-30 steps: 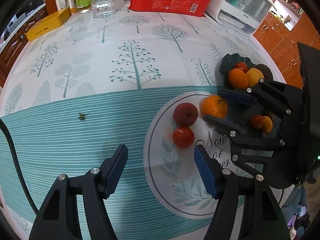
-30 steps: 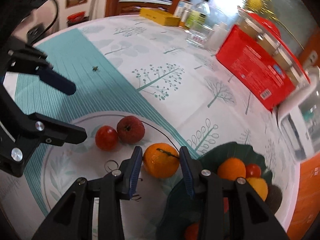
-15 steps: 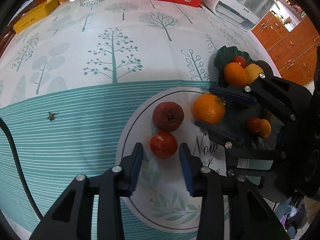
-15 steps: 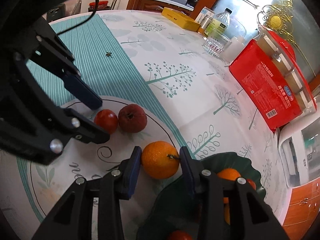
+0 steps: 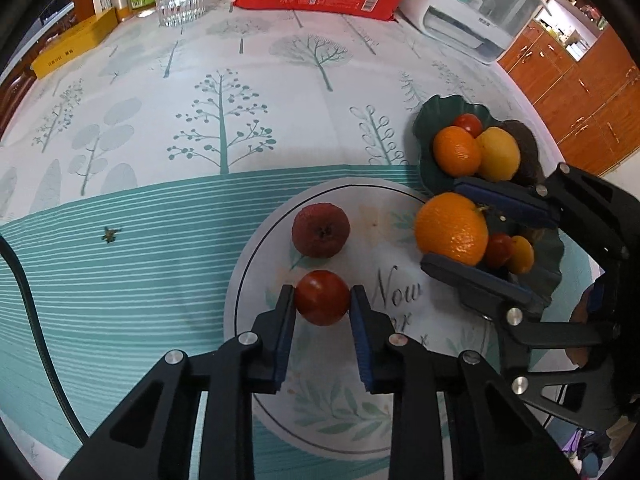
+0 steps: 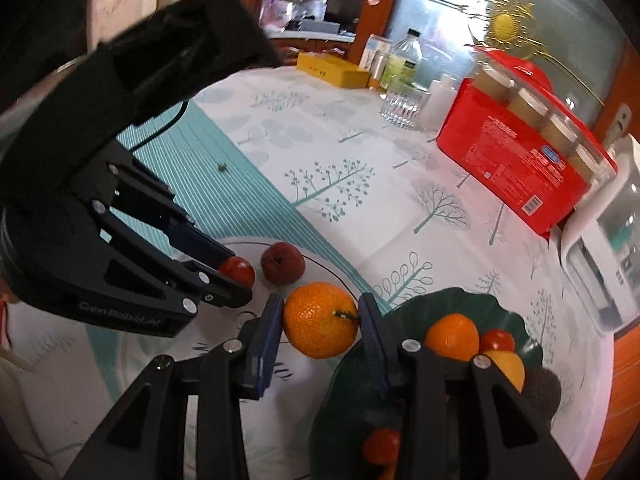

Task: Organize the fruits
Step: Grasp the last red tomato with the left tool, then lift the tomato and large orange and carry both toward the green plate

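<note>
Tablecloth (image 5: 224, 92) — white with teal trees, striped teal band; wood cabinets (image 5: 576, 80) at 2 o'clock. Printed round reads "Now"; left gripper (image 6: 224, 276) is marked "GenRobotAI". Its jaws have just closed on one red tomato (image 5: 322, 298). Right gripper (image 6: 320, 322) clamps one orange (image 6: 320, 320) at the green dish (image 6: 516, 322) rim. One dark-red fruit (image 5: 320, 230) lies at 12 o'clock of the tomato.

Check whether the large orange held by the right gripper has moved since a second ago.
Yes. The large orange has shifted from beside the dark red fruit toward the dark green leaf-shaped bowl.
</note>
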